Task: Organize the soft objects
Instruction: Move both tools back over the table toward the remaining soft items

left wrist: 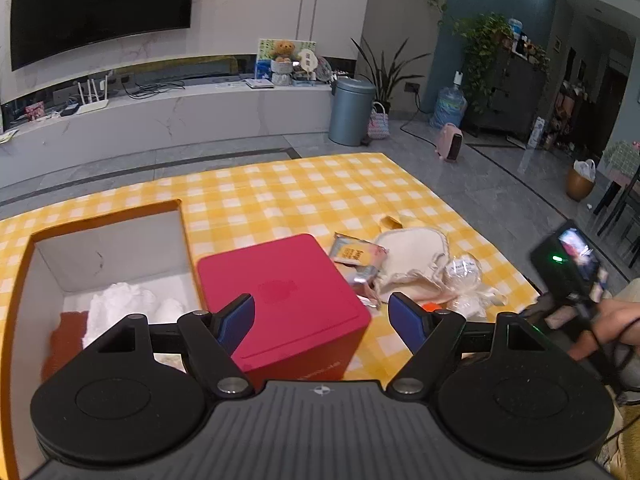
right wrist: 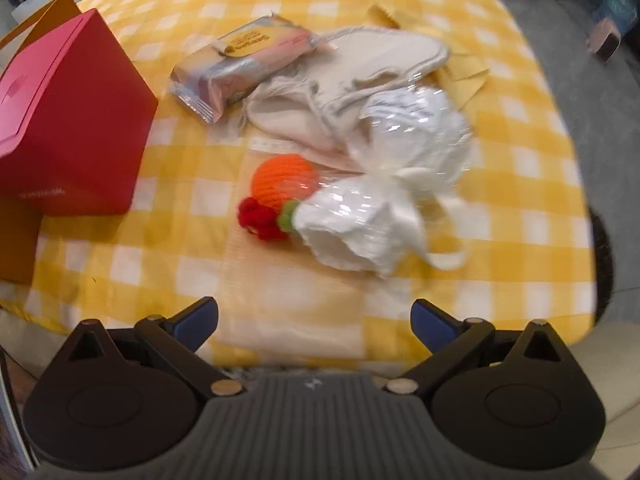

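A pile of soft things lies on the yellow checked tablecloth [right wrist: 520, 168]: a wet-wipe pack [right wrist: 244, 64], a cream cloth pouch [right wrist: 360, 76], white items in clear wrap [right wrist: 384, 184], an orange knitted ball [right wrist: 284, 178] with a red and green tassel. An open orange box [left wrist: 24, 264] holds white and brown soft items [left wrist: 116, 308]. A red box [left wrist: 288, 292] stands beside it. My left gripper [left wrist: 322, 322] is open above the red box. My right gripper [right wrist: 314, 326] is open, empty, just short of the pile.
A flat clear bag [right wrist: 296, 292] lies between my right gripper and the pile. The right hand-held unit [left wrist: 572, 276] shows at the table's right edge. Beyond the table are a TV console [left wrist: 160, 112], a bin [left wrist: 352, 112] and plants.
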`<state>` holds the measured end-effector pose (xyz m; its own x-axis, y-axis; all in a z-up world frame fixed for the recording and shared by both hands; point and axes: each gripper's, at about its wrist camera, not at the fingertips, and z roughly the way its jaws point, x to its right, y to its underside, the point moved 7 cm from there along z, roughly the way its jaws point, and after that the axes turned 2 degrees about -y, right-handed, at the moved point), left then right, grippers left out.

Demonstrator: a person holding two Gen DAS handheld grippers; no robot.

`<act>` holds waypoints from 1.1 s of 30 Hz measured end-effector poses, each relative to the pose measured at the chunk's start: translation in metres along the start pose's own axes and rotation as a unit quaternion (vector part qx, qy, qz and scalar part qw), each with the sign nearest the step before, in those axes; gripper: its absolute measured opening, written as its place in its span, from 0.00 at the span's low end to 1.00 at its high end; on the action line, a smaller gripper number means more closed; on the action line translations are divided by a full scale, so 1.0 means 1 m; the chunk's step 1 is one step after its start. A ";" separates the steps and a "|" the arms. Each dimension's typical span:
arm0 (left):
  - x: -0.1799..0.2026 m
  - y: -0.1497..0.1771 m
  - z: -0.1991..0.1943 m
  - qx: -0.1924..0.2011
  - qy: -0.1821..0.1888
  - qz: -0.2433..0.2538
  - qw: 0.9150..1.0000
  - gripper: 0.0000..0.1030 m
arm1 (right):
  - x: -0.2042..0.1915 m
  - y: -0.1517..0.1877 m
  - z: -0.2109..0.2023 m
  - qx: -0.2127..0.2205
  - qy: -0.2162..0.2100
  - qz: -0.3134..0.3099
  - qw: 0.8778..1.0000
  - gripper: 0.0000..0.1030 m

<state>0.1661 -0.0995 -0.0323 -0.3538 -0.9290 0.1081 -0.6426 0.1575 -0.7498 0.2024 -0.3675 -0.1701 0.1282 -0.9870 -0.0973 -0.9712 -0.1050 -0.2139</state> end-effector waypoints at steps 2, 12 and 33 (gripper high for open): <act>0.003 0.002 0.001 -0.002 0.001 0.006 1.000 0.87 | -0.004 -0.004 0.005 -0.012 -0.015 0.013 1.000 0.98; -0.006 0.007 0.009 -0.015 -0.006 -0.007 1.000 0.87 | -0.021 -0.018 0.036 -0.047 0.009 -0.018 0.999 0.96; 0.038 -0.022 0.056 -0.105 0.017 0.035 0.994 0.87 | -0.017 -0.013 0.013 0.071 -0.022 -0.041 0.996 0.18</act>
<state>0.2049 -0.1567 -0.0484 -0.4231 -0.9021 0.0849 -0.7423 0.2913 -0.6035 0.2155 -0.3483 -0.1780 0.2185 -0.9689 -0.1162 -0.9192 -0.1644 -0.3577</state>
